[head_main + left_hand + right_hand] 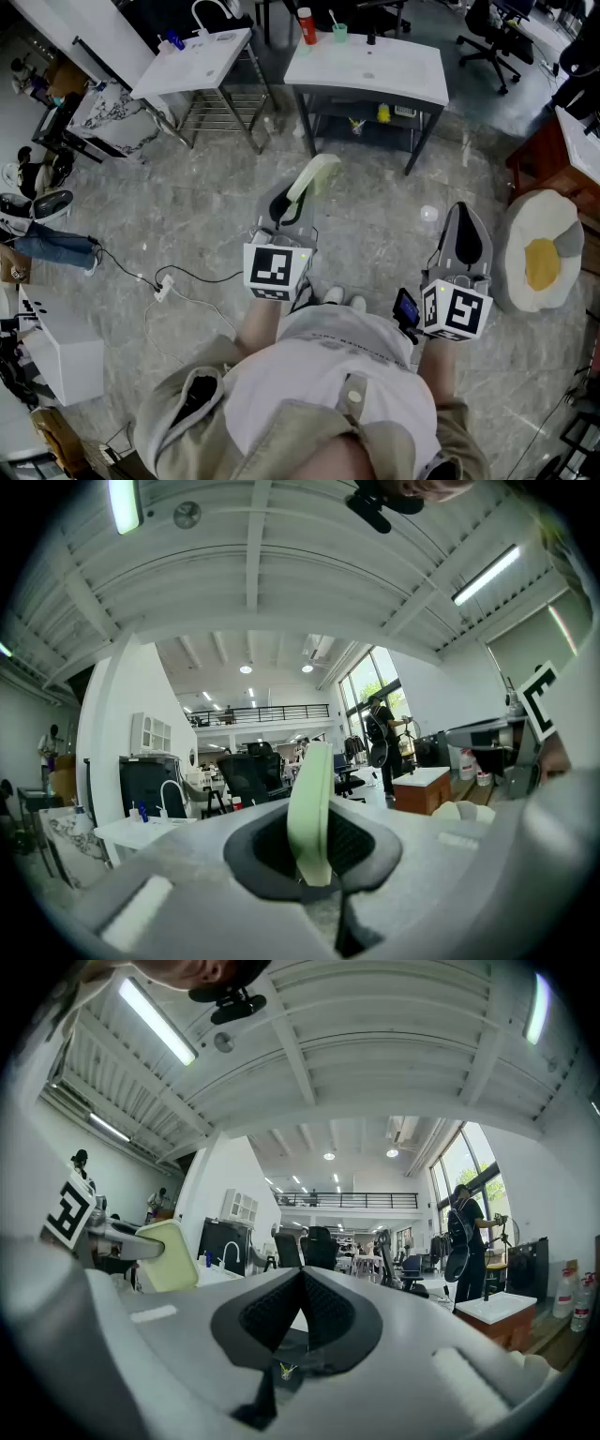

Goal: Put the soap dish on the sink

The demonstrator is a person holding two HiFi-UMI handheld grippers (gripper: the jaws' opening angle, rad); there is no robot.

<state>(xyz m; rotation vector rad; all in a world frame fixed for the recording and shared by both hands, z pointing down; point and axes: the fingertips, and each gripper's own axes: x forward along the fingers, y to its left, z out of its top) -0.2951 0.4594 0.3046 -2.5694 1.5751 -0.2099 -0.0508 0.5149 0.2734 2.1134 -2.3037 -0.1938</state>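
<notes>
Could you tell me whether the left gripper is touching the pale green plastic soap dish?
Touching. The left gripper view shows the pale green plastic soap dish pinched edge-on between the black fingers of the left gripper, with no gap.

This is a big open lab hall, not a home. A white sink (192, 58) on a bare metal frame and a second sink (370, 66) stand loose on the grey marbled floor (375, 220), with a power strip (163, 287) trailing at the left. Far off are office chairs (487, 37), a railed mezzanine (258, 712), tall windows (364, 684) and strip lights (157, 1022) under white ceiling beams (291, 1049).
</notes>
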